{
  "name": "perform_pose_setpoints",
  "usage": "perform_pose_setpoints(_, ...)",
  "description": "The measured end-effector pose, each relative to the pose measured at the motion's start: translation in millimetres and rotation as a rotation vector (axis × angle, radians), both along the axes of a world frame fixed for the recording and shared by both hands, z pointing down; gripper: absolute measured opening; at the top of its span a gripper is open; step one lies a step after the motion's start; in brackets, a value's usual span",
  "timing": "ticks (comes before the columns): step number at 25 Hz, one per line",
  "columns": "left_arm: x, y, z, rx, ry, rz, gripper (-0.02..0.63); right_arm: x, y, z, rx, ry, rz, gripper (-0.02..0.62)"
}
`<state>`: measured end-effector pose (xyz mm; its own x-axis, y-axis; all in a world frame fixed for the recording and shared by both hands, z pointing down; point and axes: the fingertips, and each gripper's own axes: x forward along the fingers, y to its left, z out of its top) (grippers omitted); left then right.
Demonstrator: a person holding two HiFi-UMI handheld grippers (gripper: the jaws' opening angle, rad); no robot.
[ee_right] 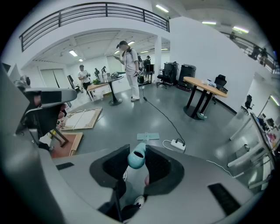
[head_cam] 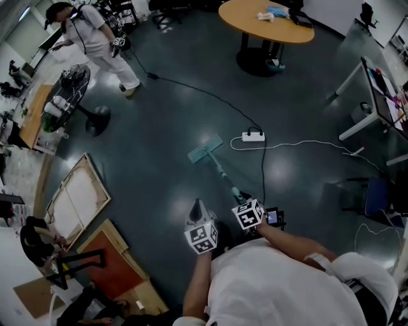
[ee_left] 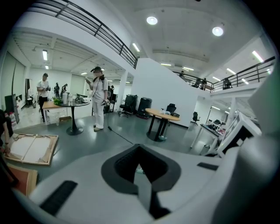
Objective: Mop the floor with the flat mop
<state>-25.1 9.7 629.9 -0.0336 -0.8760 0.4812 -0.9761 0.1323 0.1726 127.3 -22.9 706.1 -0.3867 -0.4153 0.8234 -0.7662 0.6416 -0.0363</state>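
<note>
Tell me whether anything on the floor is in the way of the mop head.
Yes. A white power strip lies just beyond the mop head, to its right in the head view, with black and white cables trailing from it. Forward strokes would likely hit them.

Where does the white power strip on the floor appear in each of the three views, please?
Head view: the power strip lies on the floor right of centre, to the right of the mop head.
Left gripper view: not in it.
Right gripper view: low, right of centre, again to the right of the mop head.
Shared landmark: the round wooden table shows in all three.
</note>
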Motion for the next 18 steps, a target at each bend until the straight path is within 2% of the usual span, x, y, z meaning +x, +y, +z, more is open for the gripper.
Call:
perform_pose_setpoints(10,-95,-84,2,0.028,-0.002,0.015,0.005,-109,-111,25,0.018,-0.001,0.034,0.117)
perform_pose_setpoints(18,-132,-107,19,0.001,-0.002,0.030,0.005,-175,-199,61,0.038,0.030,0.044,0.115)
